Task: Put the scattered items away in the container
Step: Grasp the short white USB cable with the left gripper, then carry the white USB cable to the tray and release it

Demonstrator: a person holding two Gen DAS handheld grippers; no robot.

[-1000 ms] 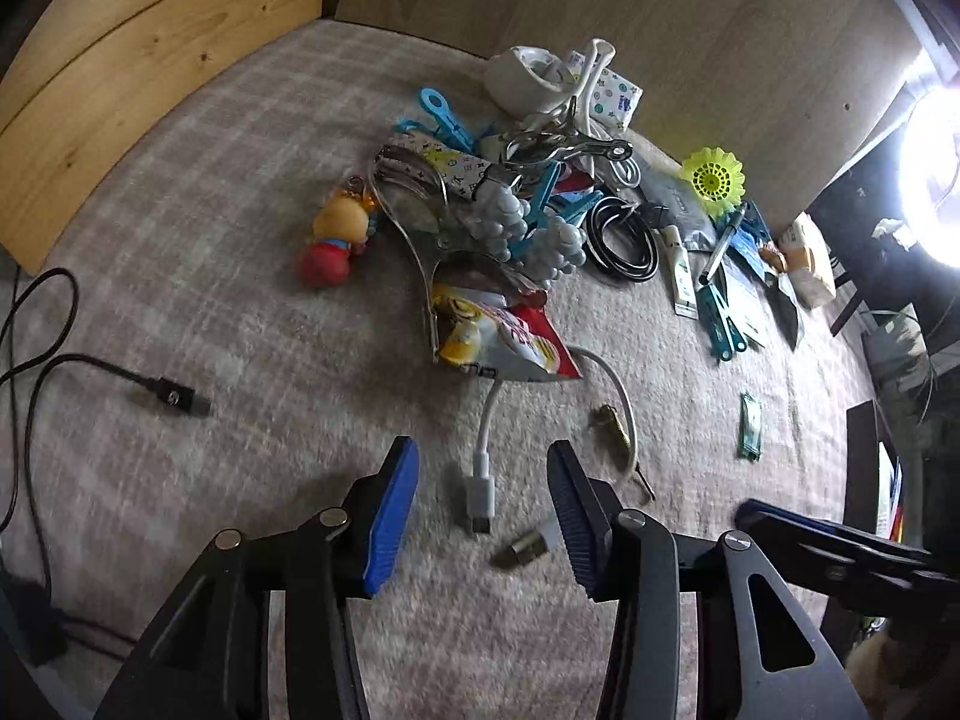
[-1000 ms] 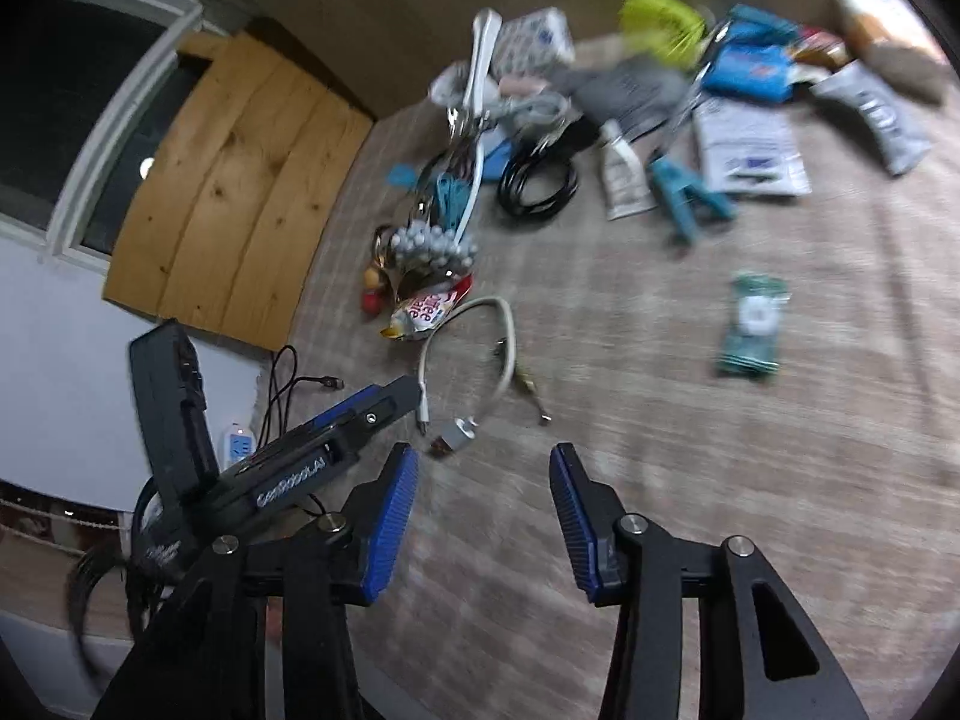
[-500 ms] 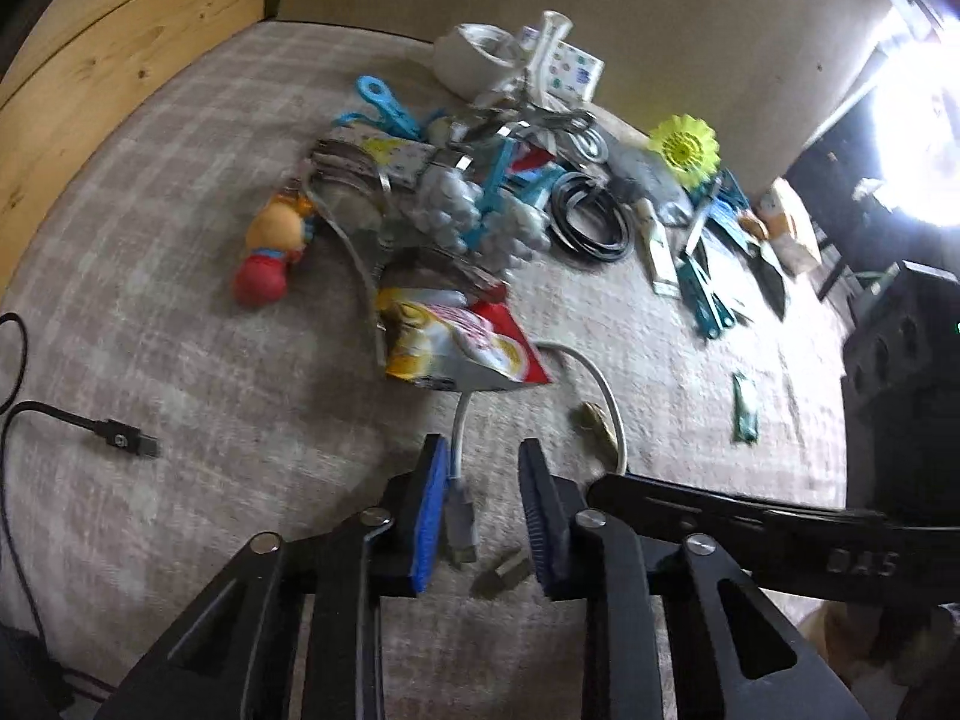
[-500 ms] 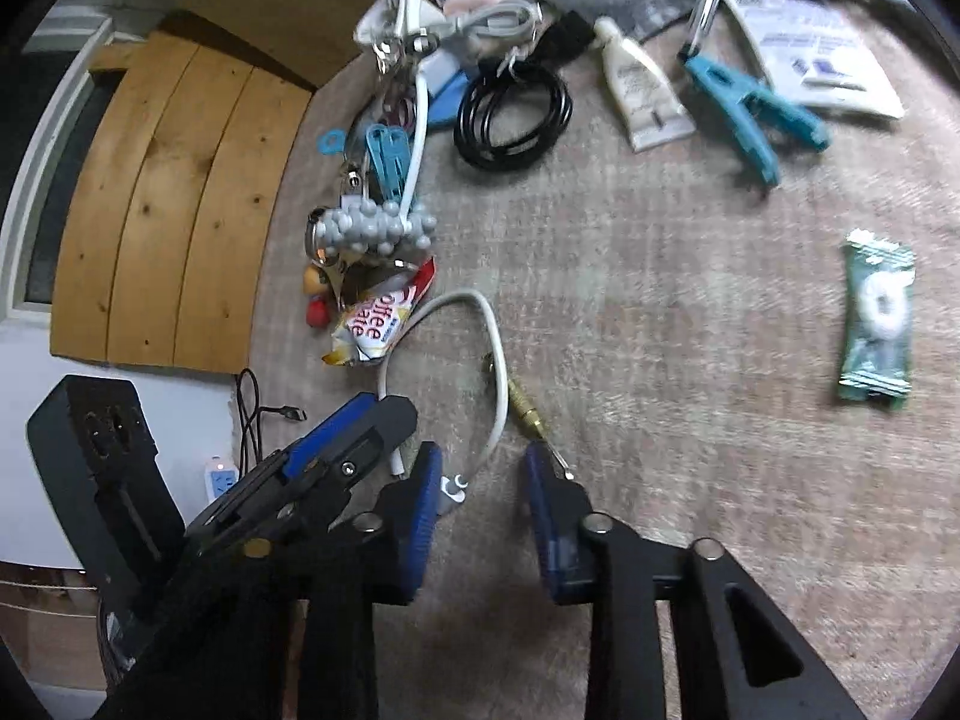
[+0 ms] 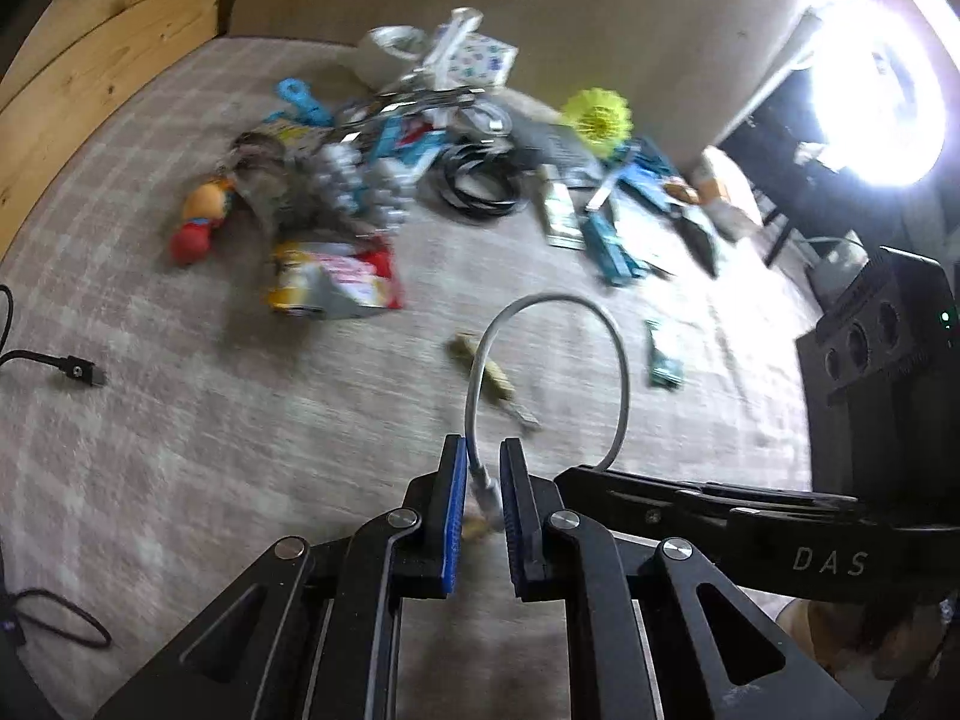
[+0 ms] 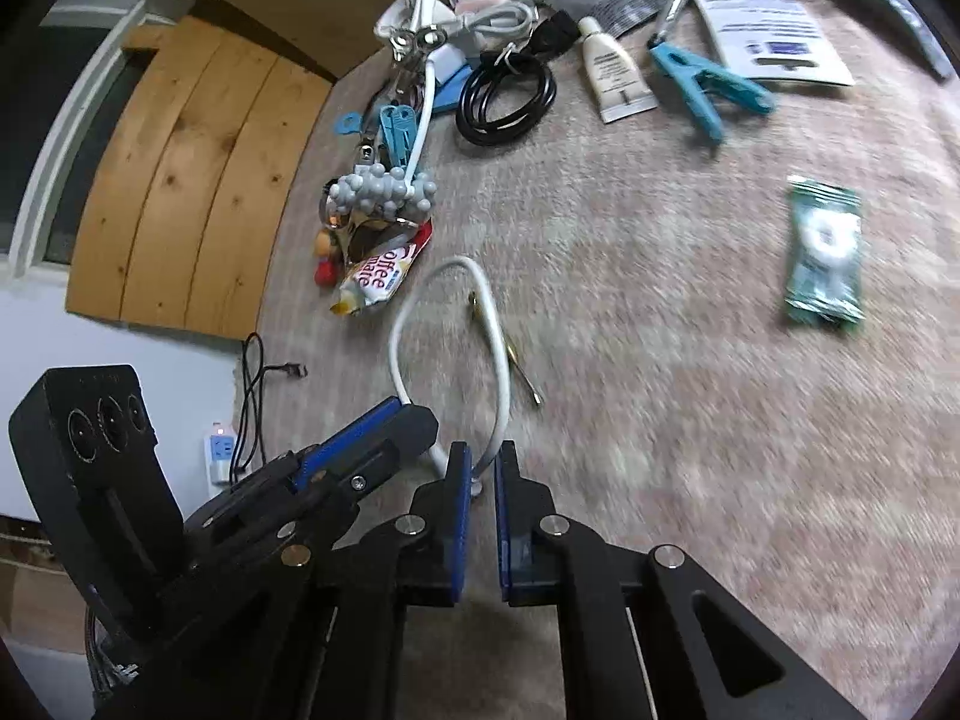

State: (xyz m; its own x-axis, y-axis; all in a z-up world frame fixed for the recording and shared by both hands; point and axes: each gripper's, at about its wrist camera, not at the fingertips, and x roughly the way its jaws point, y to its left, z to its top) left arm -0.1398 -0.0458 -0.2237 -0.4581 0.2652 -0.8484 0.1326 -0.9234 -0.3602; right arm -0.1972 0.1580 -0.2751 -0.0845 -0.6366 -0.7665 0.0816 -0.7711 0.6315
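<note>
We see a surface covered by a pale checked cloth, with the scattered items in a loose heap at its far side: a black cable coil, a blue clothes peg, a cream tube, a creamer sachet and a green sweet wrapper lying apart at the right. The white cable arches up clear of the cloth between both tools. The left hand-held gripper is closing, its blue pads clamped on one plug end. The right hand-held gripper is closing on the other end, the cable pinched between its pads. We see no container in either view.
</note>
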